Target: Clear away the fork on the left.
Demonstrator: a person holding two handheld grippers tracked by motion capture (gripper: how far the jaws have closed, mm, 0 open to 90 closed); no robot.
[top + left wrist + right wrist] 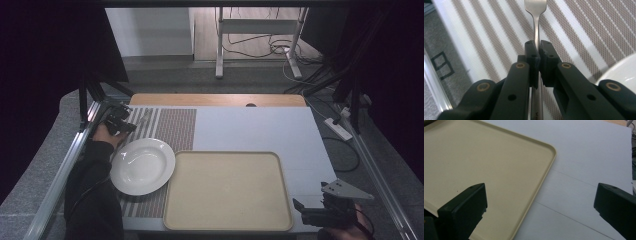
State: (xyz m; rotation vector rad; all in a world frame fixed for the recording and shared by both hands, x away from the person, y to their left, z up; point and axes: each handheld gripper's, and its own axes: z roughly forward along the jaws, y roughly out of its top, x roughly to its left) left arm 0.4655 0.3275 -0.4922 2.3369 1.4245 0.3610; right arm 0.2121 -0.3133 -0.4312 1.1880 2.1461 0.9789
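A metal fork runs straight up between the jaws of my left gripper, which is shut on its handle; the tines point away over the striped placemat. In the high view that left gripper is at the far left of the table, just beyond the white plate, with the fork sticking out to its right. My right gripper stays near the table's front right corner. Its jaws stand wide open with nothing between them, over the right edge of the beige tray.
The beige tray lies at the front centre, with nothing on it. The white plate sits on the placemat, touching the tray's left edge. A pale grey mat covers the rest of the table. Metal frame rails run along both sides.
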